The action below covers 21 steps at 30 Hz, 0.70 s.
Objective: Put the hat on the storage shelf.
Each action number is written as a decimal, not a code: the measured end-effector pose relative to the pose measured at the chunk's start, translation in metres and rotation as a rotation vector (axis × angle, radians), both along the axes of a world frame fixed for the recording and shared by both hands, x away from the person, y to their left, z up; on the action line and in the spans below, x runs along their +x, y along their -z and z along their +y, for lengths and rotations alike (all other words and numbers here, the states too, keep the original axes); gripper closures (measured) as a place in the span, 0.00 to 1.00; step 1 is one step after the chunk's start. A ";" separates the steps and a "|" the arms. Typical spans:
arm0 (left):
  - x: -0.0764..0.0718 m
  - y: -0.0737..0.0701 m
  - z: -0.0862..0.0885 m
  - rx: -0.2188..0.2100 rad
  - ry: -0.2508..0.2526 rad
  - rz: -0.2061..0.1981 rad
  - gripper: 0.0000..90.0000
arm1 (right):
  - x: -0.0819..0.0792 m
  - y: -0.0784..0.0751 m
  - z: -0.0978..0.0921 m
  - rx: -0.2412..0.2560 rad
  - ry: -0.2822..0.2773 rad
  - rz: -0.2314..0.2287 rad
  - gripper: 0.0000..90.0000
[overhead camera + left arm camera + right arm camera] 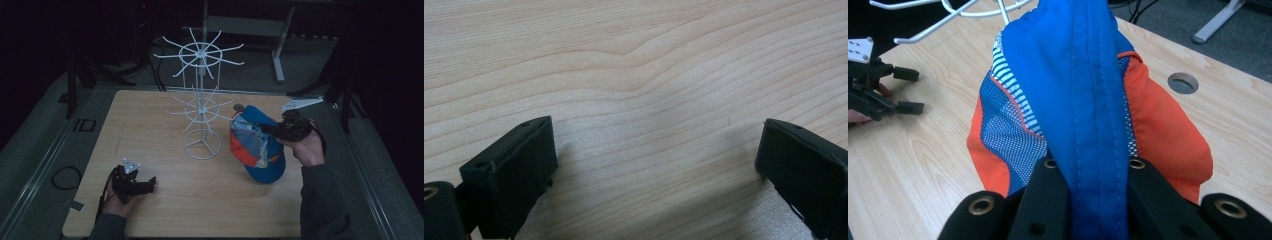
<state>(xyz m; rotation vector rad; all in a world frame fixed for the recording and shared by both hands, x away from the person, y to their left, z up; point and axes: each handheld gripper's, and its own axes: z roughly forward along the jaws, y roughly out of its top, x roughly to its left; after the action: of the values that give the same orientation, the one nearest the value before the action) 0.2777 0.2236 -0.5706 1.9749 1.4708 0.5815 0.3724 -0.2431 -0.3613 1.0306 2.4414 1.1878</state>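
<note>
high view: the cap (257, 145), blue and orange, sits right of centre in the frame, pinched at its upper edge by the right gripper (274, 129). the white wire rack (201, 102) stands just left of it on the table (150, 120). the left gripper (148, 185) rests low in the lower left, well apart from both.

left gripper view: its jaws stand wide apart with bare wood grain between them, holding nothing.

right gripper view: the jaws are clamped on a blue seamed fold of the cap, which fills the middle of the frame; rack prongs cross the upper left.

judgement: to hang it well, lift the cap clear of the table, keep the pinch firm on the seam, and bring the open crown onto a free prong without knocking the light rack.
</note>
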 end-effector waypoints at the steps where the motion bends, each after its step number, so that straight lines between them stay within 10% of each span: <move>1: 0.000 0.000 0.000 0.000 0.001 0.000 0.03 | 0.000 -0.001 -0.001 0.002 -0.001 -0.005 0.98; 21: 0.000 0.000 0.000 0.000 -0.001 -0.001 0.03 | -0.003 -0.015 -0.010 0.062 -0.013 -0.038 0.97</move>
<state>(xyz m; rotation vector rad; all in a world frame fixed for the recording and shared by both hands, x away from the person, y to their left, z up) 0.2777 0.2235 -0.5707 1.9734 1.4715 0.5831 0.3690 -0.2527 -0.3461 1.0012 2.3994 1.2832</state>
